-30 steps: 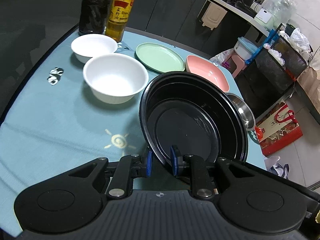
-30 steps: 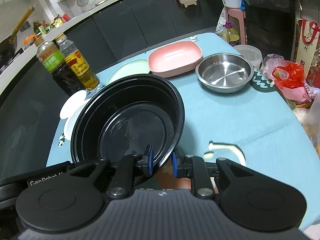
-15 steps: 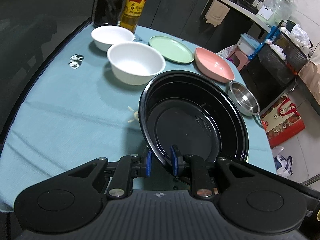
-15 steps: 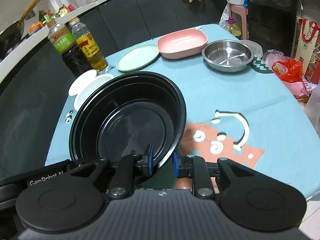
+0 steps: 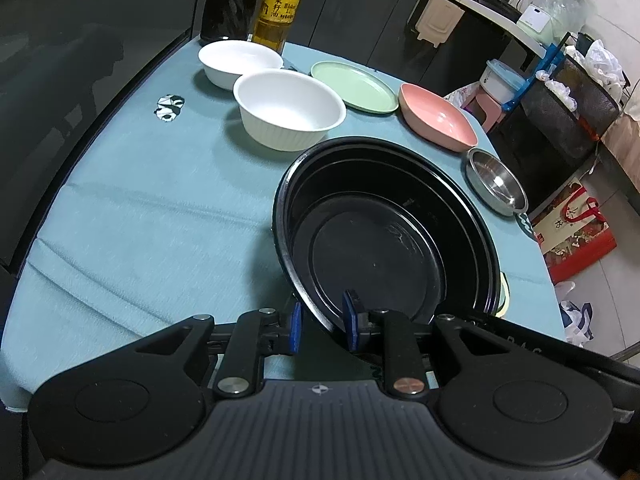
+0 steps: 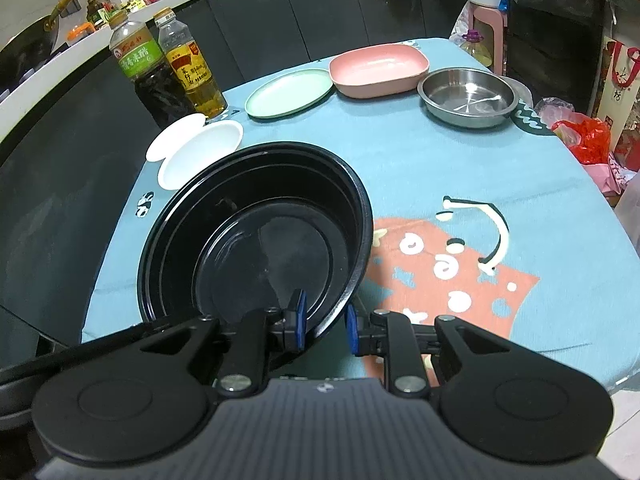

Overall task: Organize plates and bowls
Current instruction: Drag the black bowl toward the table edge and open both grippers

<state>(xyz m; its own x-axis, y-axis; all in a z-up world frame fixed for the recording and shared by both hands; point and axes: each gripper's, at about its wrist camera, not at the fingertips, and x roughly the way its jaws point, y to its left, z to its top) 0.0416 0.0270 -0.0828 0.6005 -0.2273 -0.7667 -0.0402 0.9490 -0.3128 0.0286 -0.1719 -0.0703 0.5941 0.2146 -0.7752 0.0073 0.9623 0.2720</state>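
Note:
A big black bowl (image 5: 384, 236) is held above the blue tablecloth by both grippers. My left gripper (image 5: 322, 326) is shut on its near rim. My right gripper (image 6: 323, 328) is shut on the rim of the same black bowl (image 6: 256, 236) at the other side. Farther off stand two white bowls (image 5: 289, 108) (image 5: 239, 62), a green plate (image 5: 354, 86), a pink bowl (image 5: 438, 116) and a steel bowl (image 5: 496, 186). The right wrist view shows the green plate (image 6: 289, 92), pink bowl (image 6: 378, 70), steel bowl (image 6: 468, 96) and white bowls (image 6: 200, 148).
Two bottles, a dark sauce (image 5: 232, 0) and a yellow oil (image 5: 278, 4), stand at the table's far edge by the white bowls. Past the right table edge there are a red bag (image 5: 576, 228), a pink stool and bins. Dark cabinets run behind.
Both grippers have drawn back toward the near side of the table with the black bowl; the other dishes now look farther away. The grip on the rim is the same.

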